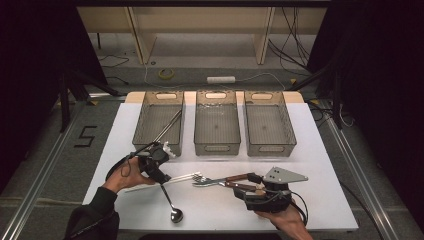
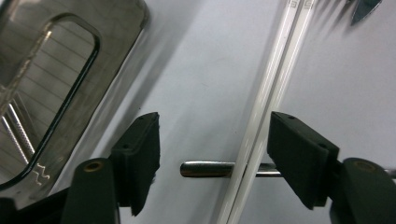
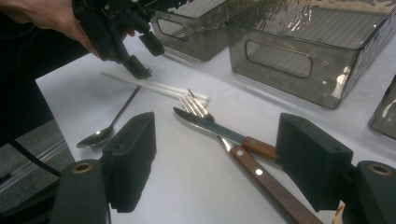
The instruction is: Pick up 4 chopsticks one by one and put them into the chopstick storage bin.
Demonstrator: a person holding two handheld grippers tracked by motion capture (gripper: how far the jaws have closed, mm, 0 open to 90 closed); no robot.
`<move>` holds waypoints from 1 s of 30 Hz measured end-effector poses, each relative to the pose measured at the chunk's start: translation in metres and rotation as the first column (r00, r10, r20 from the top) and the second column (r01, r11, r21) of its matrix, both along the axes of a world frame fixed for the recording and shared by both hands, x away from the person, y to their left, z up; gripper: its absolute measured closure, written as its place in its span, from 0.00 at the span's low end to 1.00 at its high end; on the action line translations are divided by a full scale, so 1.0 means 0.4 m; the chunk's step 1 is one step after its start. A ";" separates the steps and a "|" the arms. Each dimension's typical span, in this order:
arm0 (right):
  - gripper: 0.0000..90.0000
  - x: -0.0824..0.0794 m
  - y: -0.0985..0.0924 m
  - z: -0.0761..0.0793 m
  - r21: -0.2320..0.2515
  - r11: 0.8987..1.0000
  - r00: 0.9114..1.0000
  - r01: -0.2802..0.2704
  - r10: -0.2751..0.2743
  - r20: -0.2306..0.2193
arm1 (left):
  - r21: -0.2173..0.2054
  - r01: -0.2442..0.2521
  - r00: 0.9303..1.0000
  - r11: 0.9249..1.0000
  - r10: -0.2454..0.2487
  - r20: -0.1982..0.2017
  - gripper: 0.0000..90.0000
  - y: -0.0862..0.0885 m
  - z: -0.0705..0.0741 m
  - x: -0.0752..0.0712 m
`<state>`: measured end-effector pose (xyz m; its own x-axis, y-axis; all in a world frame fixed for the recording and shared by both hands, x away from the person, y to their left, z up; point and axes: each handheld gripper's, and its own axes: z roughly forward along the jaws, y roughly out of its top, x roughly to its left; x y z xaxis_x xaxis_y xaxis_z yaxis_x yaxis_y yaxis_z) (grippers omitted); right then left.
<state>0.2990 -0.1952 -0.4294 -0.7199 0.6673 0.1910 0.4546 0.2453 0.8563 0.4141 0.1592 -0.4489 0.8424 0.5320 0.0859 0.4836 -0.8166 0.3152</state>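
Left gripper (image 1: 162, 171) jaws stood wide, straddling white chopsticks (image 2: 261, 112) and spoon (image 1: 170, 202) handle, ungripped, at 6 o'clock of left bin (image 1: 142, 122). Right gripper (image 3: 217, 161) jaws wide around knife (image 3: 210, 128) and fork (image 3: 198, 108).

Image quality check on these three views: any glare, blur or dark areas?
High view: white table evenly lit, surroundings fall to black. Left gripper view: close range, soft focus on the white chopsticks and spoon handle, shadow beside the bin. Right gripper view: specular glare on the clear bin walls; knife and fork sharp.
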 end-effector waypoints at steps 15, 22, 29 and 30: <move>0.33 -0.001 -0.001 0.000 -0.003 1.000 1.000 0.002 -0.002 0.000 | 0.009 0.049 0.999 0.999 -0.049 -0.022 0.62 -0.009 -0.020 -0.002; 0.33 -0.002 -0.002 0.000 -0.005 1.000 1.000 0.003 -0.003 0.001 | 0.016 0.075 0.997 0.997 -0.075 -0.030 0.68 -0.011 -0.020 -0.002; 0.33 -0.002 -0.003 0.000 -0.009 1.000 1.000 0.007 -0.007 0.003 | 0.013 0.096 0.994 0.995 -0.095 -0.046 0.74 -0.020 -0.028 -0.006; 0.33 -0.003 -0.004 0.000 -0.011 1.000 1.000 0.007 -0.007 0.004 | 0.013 0.096 0.994 0.995 -0.095 -0.046 0.75 -0.020 -0.028 -0.006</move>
<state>0.2979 -0.1967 -0.4295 -0.7157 0.6746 0.1808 0.4527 0.2510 0.8556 0.4116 0.1512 -0.4600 0.8923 0.4482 0.0534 0.4171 -0.8640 0.2820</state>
